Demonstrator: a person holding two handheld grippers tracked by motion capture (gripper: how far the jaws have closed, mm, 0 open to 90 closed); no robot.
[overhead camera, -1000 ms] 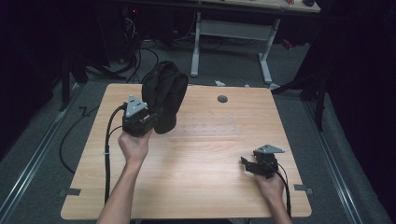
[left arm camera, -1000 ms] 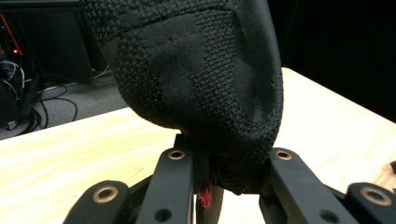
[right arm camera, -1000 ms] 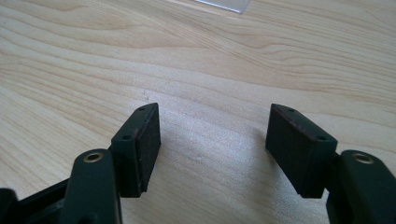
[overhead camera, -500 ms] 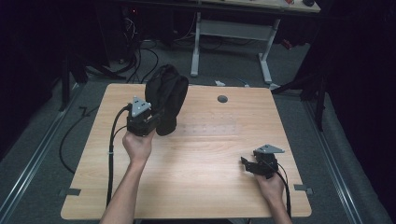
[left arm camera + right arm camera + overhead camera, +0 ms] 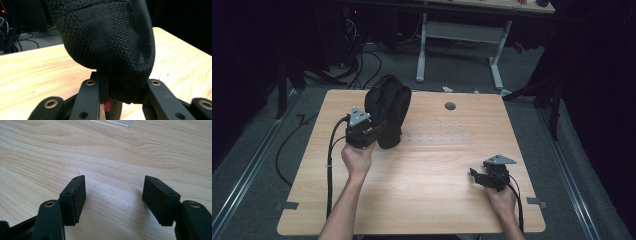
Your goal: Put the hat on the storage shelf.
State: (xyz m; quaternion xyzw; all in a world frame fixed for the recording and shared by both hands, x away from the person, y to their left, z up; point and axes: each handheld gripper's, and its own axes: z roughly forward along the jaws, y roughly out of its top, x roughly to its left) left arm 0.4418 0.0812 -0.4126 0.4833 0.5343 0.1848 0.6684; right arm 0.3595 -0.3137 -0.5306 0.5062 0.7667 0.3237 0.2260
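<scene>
- My left gripper (image 5: 379, 131) is clamped on the lower edge of the black bag (image 5: 388, 107), which stands upright at the far left part of the table (image 5: 422, 200).
- My right gripper (image 5: 477, 176) rests low at the near right, well apart from the bag, jaws spread with nothing between them.
- Handling judgement: the bag is woven fabric, soft and floppy (likely light, though its contents are hidden). It will sag from a one-edge grip; a seam or folded hem is the surest hold.
- The left gripper view reveals the coarse weave and the pinched fabric fold; the high view gives the bag's whole shape and position.
- The right gripper view shows bare wood grain between open pads (image 5: 79, 195).
</scene>
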